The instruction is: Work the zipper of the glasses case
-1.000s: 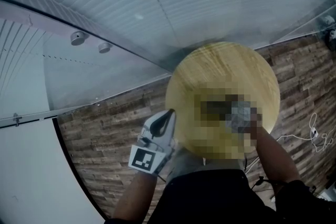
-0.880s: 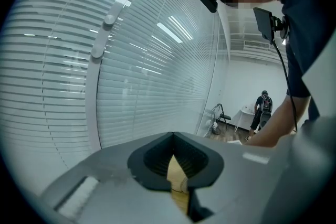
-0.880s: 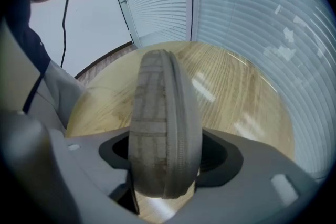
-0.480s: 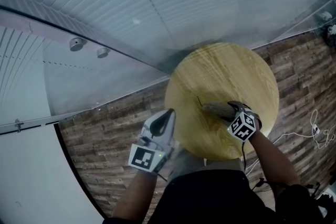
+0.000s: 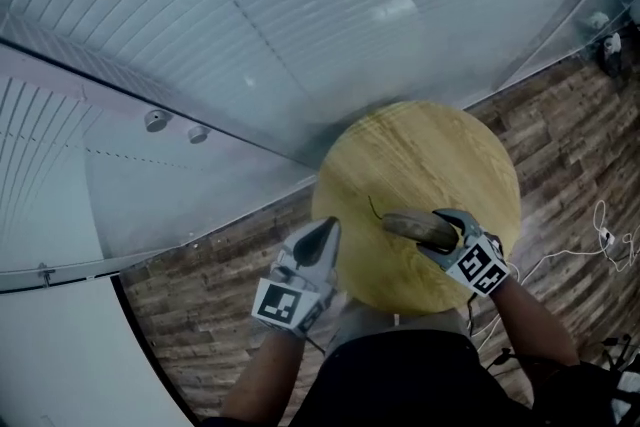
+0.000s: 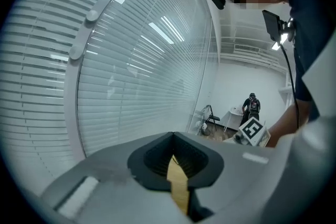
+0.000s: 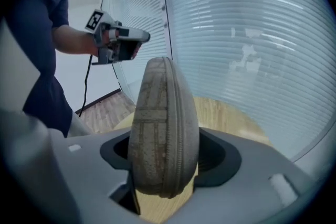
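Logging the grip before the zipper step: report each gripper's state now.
Left gripper: closed, holding nothing.
Right gripper: closed on the glasses case.

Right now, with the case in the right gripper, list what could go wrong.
1. The right gripper clamps the glasses case at one end, across its rounded shell; pulling the zipper may twist it loose.
2. The left gripper is shut and apart from the case; it may fumble the zipper pull.
3. The case sits close to the near edge of the round table; if it slips, it may drop to the floor.
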Motion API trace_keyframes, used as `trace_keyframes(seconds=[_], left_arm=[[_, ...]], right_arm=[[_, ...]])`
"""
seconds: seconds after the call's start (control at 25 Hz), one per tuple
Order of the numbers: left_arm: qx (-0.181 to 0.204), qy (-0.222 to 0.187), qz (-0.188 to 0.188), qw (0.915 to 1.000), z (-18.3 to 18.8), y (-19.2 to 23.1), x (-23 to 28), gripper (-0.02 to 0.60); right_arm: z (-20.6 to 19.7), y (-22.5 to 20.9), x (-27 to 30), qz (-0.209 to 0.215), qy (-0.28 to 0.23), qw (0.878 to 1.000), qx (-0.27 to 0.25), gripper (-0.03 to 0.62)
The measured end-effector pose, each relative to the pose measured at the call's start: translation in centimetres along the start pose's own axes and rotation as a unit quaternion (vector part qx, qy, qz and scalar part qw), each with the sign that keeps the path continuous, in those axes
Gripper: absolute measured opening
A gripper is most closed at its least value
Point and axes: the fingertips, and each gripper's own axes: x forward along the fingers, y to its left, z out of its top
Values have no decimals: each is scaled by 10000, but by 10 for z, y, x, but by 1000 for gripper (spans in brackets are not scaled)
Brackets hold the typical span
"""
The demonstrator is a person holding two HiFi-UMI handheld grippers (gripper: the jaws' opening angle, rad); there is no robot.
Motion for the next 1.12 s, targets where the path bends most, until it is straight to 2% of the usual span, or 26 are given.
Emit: trace_keyframes(seconds=[0.08, 0.16, 0.24, 0.28, 0.4, 0.6, 0.72, 0.84, 0.96, 1.12], left_arm=[[-181, -150, -481, 9986, 7, -12, 1, 6], [-557, -457, -1325, 9886, 21, -33, 0, 14], [-676, -586, -1922, 9773, 35, -51, 0, 150], [-577, -586, -2074, 9748, 40, -57, 0, 180], [-413, -633, -2378, 9684, 58, -69, -4, 196], [-529, -628, -2890, 9538, 75, -92, -7, 193], [-765, -703, -3172, 9426, 87, -109, -7, 195], [-1055, -870, -3228, 9365, 93, -125, -7, 193], [-1087, -855, -3372, 9312, 91, -141, -10, 190], [-1141, -871, -3514, 9252, 95, -141, -8, 179]], right_arm=[[26, 3, -22, -4, -327, 9994, -58, 304], [52, 7, -46, -30, -687, 9974, -192, 304], [74, 9, -70, -138, -966, 9947, -317, 304], [83, 10, -81, -211, -1029, 9937, -389, 304], [103, 18, -110, -378, -1019, 9919, -662, 304], [110, 29, -134, -516, -1120, 9888, -846, 304], [112, 34, -146, -552, -1162, 9869, -970, 304], [107, 39, -162, -606, -1257, 9843, -1084, 304], [101, 44, -167, -600, -1284, 9828, -1186, 304], [105, 35, -162, -647, -1225, 9832, -1185, 304]])
